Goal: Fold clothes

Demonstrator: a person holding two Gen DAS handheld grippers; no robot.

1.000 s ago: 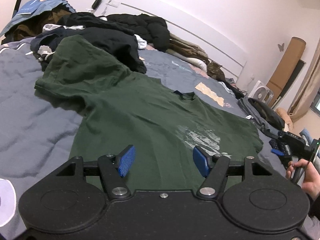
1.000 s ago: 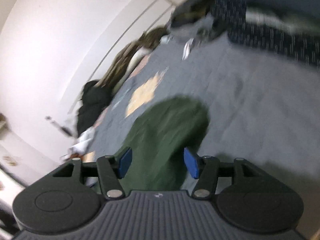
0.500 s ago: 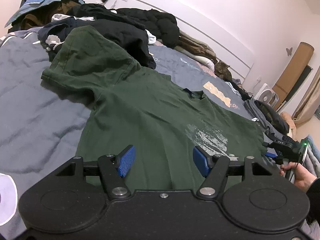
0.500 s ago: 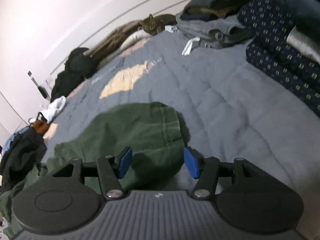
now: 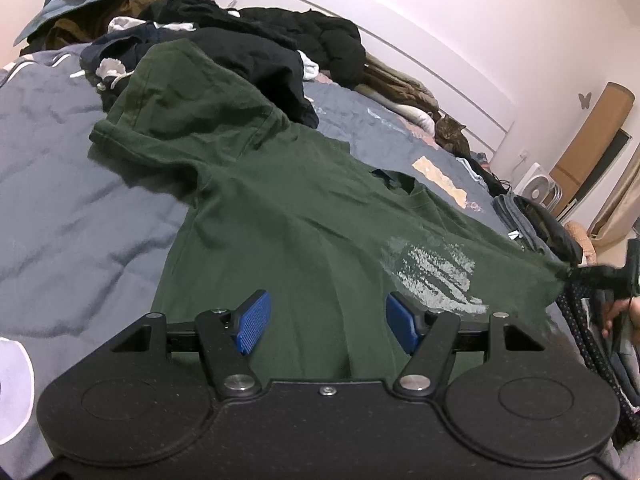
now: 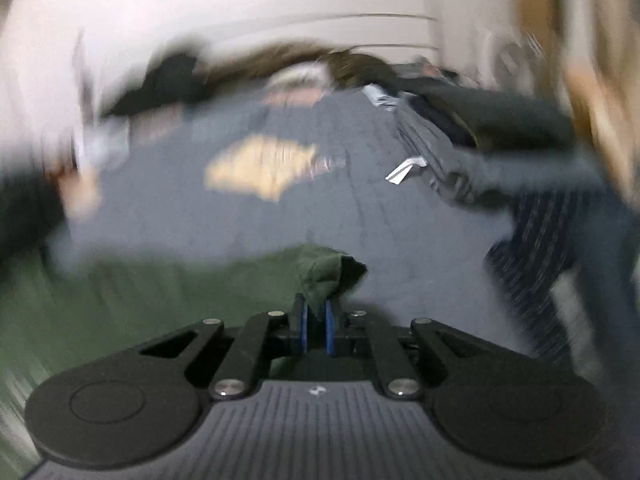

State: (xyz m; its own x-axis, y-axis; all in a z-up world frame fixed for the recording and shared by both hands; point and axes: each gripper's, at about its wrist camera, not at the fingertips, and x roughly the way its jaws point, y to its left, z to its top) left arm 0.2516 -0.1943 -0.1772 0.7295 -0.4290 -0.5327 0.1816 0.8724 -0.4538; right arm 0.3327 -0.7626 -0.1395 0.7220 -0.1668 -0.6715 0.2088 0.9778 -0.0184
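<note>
A dark green T-shirt [image 5: 280,220] with a pale chest print lies face up on the grey bed cover [image 5: 60,200]. My left gripper [image 5: 326,320] hangs open over its hem, blue pads apart, with nothing gripped. In the blurred right wrist view, my right gripper [image 6: 316,316] is closing its jaws, and the pads pinch the end of the shirt's sleeve [image 6: 324,272]. The left wrist view shows that right gripper [image 5: 580,272] at the far right. It holds the sleeve lifted and stretched away from the body of the shirt.
A heap of dark clothes [image 5: 240,40] lies beyond the shirt's other sleeve. A cat [image 5: 452,136] rests by the headboard. Folded garments [image 6: 500,128] are stacked at the bed's right side. A person's hand [image 5: 616,312] holds the right gripper.
My right gripper has closed on the sleeve end, rolled upright and lifted, drawing the sleeve out taut. The left gripper has stayed open in the same place.
</note>
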